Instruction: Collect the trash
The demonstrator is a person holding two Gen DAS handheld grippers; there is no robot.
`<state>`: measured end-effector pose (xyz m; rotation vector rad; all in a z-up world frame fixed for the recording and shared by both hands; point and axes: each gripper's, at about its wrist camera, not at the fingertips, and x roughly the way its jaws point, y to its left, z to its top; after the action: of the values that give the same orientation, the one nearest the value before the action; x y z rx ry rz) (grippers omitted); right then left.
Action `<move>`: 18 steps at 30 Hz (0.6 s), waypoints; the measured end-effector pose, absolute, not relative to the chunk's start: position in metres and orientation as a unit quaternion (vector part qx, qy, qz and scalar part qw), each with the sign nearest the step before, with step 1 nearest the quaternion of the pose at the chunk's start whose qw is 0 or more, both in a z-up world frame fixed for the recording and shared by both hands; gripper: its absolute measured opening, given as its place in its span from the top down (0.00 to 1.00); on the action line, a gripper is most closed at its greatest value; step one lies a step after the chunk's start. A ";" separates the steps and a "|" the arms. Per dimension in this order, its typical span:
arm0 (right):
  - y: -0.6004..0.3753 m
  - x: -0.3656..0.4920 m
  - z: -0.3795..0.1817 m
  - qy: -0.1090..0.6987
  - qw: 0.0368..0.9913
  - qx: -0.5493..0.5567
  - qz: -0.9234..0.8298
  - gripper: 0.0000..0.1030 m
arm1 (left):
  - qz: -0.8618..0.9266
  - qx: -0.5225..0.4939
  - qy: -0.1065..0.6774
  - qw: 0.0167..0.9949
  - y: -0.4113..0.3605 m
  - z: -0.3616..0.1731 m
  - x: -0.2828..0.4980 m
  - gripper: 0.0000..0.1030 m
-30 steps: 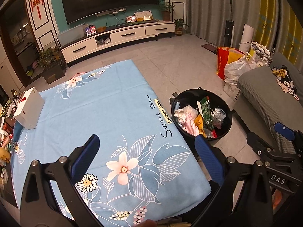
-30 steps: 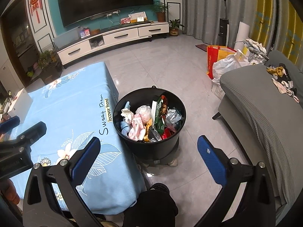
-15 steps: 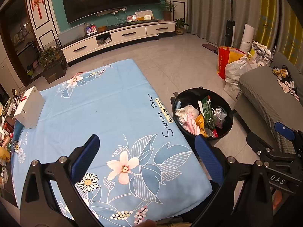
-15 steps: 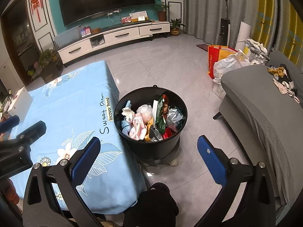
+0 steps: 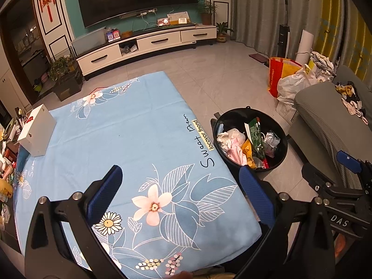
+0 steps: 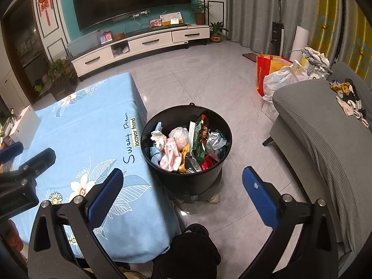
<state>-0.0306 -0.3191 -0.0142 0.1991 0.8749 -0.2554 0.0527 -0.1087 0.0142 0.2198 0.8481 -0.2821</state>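
Two wrist fisheyes, both raised and tilted down, face the television wall at 12 o'clock. The left view looks from above the near end of the blue floral counter (image 5: 130, 134), which fills its centre, with the black trash bin (image 5: 250, 139) off at 3 o'clock. The right view sits farther right, over the tiled floor, nearer the bin (image 6: 186, 139), now central, with the counter (image 6: 88, 134) at 9 o'clock. Both share bin, counter edge, grey sofa (image 6: 325, 134) and television stand (image 5: 148, 44).

Dim warm room light, fisheye-bent, dark corners
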 end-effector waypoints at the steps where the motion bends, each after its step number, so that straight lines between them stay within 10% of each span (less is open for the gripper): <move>1: -0.318 -0.031 -0.014 0.421 0.894 0.095 -0.122 0.03 | -0.135 0.106 0.410 0.896 -0.108 0.014 0.053 0.03; 18: -0.317 -0.028 -0.015 0.419 0.896 0.093 -0.116 0.03 | -0.130 0.102 0.412 0.896 -0.105 0.014 0.052 0.03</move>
<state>-0.0284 -0.3166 -0.0155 0.1931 0.8683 -0.2402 0.0524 -0.1048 0.0145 0.2115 0.8529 -0.2703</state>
